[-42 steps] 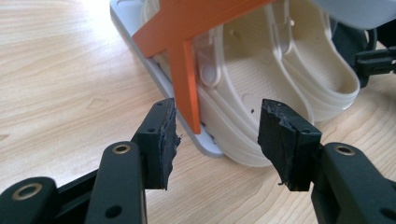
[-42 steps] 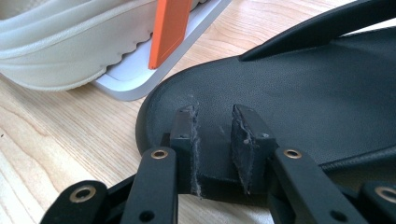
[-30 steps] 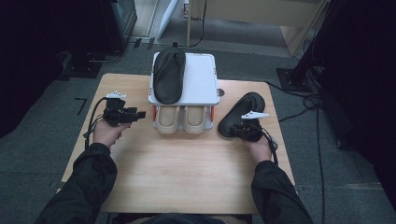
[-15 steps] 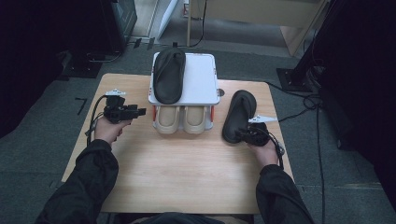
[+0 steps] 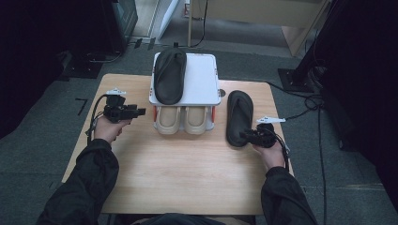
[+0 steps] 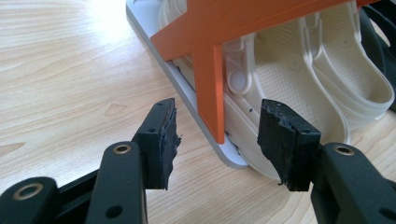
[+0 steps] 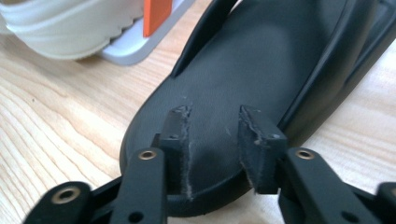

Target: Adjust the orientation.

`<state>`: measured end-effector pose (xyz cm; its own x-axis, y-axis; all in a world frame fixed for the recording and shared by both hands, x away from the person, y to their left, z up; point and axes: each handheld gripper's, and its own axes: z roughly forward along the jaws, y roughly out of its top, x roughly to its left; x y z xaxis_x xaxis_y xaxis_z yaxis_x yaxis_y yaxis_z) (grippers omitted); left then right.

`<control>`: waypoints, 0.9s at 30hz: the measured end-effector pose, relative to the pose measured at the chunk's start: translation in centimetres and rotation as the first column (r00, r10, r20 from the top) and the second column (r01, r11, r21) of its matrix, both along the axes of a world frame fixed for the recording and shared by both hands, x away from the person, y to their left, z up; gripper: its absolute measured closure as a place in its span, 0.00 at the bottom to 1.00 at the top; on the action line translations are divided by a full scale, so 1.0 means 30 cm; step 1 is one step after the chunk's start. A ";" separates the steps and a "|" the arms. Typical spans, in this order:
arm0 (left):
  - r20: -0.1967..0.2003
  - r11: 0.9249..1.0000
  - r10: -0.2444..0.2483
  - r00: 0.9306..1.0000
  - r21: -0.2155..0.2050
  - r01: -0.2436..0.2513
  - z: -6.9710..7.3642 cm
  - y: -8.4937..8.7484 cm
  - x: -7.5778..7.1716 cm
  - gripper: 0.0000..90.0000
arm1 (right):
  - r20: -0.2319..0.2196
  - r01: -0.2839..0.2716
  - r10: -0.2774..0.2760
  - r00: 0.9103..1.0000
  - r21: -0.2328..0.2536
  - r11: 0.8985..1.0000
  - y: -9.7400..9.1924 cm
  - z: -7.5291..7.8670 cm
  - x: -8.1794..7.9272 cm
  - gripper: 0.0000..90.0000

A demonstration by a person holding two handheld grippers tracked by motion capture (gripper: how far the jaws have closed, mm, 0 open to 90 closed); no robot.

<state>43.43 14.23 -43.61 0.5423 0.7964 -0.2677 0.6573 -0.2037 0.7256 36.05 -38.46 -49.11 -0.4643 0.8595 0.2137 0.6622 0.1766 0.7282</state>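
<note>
Filling the room: grey carpet floor (image 5: 56,140), dark around the frame's edges, cables upper centre and right.
Table: pale wooden table (image 5: 187,173) across the middle and lower frame.
Rack: white shoe rack (image 5: 202,79) at upper centre, a black slipper (image 5: 170,75) on top, cream sandals (image 5: 183,119) beneath.
Sandal: black sandal (image 5: 239,115) flat on the wood, right of the rack.
Right gripper (image 5: 248,136): jaws have just been opening, parted over the sandal's heel, pads not pressing.
Left gripper (image 5: 138,111): jaws apart, empty, left of the rack.
</note>
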 end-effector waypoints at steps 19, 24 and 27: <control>-0.017 1.000 -0.025 1.000 0.002 0.025 -0.008 0.022 -0.075 0.51 | 0.109 0.118 -0.119 0.987 0.013 0.993 -0.075 0.093 0.112 0.60; -0.023 1.000 -0.020 1.000 0.020 0.021 -0.017 0.031 -0.089 0.50 | 0.107 0.141 -0.139 0.985 -0.013 0.990 -0.083 0.072 0.155 0.60; -0.027 0.999 -0.024 0.999 0.024 0.025 -0.023 0.037 -0.099 0.50 | 0.089 0.155 -0.154 0.984 -0.007 0.988 -0.094 0.060 0.179 0.60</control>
